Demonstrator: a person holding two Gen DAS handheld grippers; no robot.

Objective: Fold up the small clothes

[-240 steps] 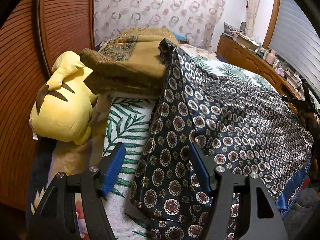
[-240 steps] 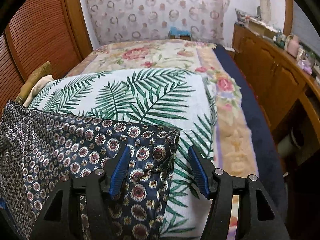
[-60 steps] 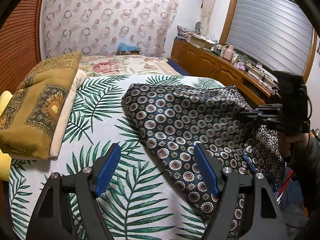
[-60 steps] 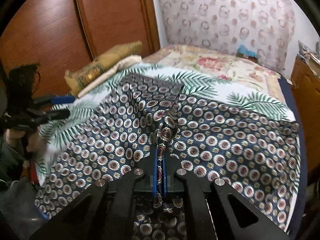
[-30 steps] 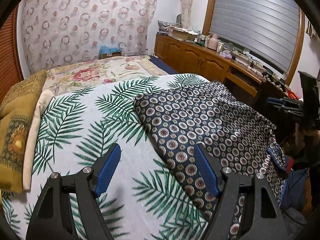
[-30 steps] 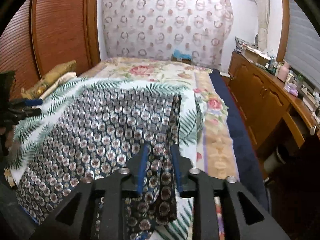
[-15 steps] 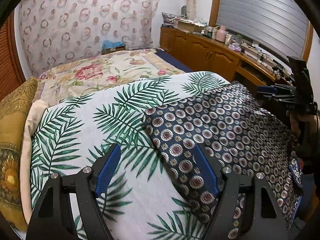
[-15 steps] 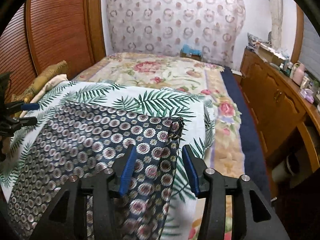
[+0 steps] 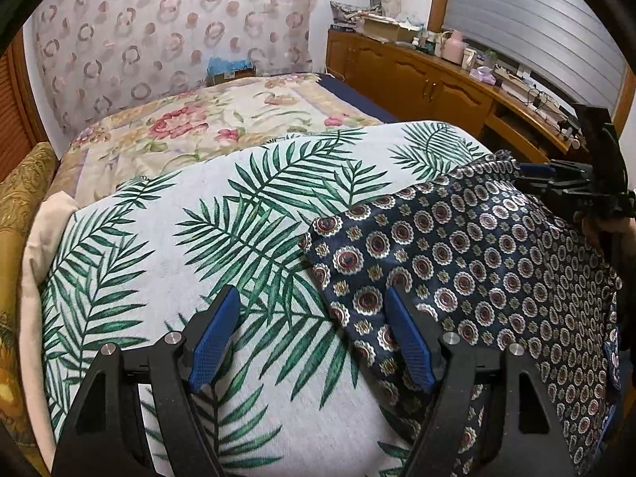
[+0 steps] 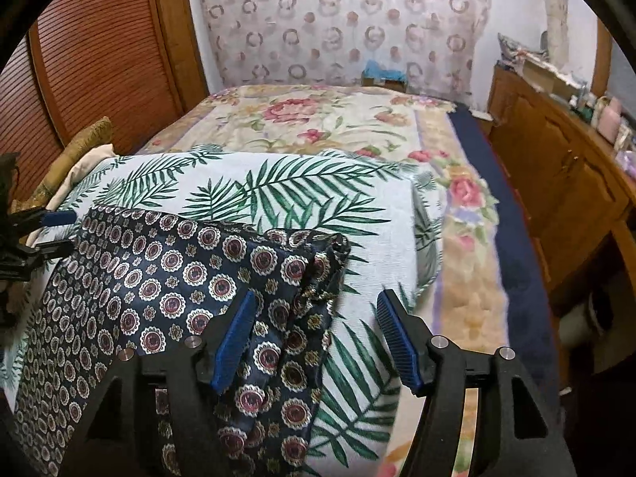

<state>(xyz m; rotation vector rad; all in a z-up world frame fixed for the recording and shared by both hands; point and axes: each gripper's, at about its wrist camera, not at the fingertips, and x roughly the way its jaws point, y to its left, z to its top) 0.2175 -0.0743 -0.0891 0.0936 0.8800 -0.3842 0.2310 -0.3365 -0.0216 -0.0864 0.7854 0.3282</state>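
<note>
Garment: we are viewing a navy medallion-print cloth (image 9: pixel 469 262), folded and lying on the palm-leaf bedspread (image 9: pixel 190 246), with its near portion draping off the bed's near edge.

Left gripper: we are holding the left gripper (image 9: pixel 314 336) released, jaws wide and empty; its right pad is hovering over the cloth's left border, its left pad over bare bedspread.

Right gripper: we are holding the right gripper (image 10: pixel 318 332) released; its jaws have just been opening, and the cloth's bunched right corner (image 10: pixel 326 262) is lying between and just ahead of the pads, which are not pressing on it.

Direction from left claw: the cloth's far-left corner (image 9: pixel 314 230) is lying at about twelve o'clock, near; the bulk is spreading toward two o'clock.

Direction from right claw: the bunched corner is sitting at twelve o'clock, very near; the rest is running off toward nine and ten o'clock.

Long axis: we are judging that the cloth's far folded edge runs crosswise between the two grippers, from one corner to the other.

Nearer hand: each gripper is standing at its own end of that edge; the right looks the closer to its corner.

Coming move, as we are judging it: each claw is lining up on its own corner for the next fold, which turns on both corners being taken level.

Hazard: the right corner is rumpled, so several layers may get pinched unevenly.
</note>
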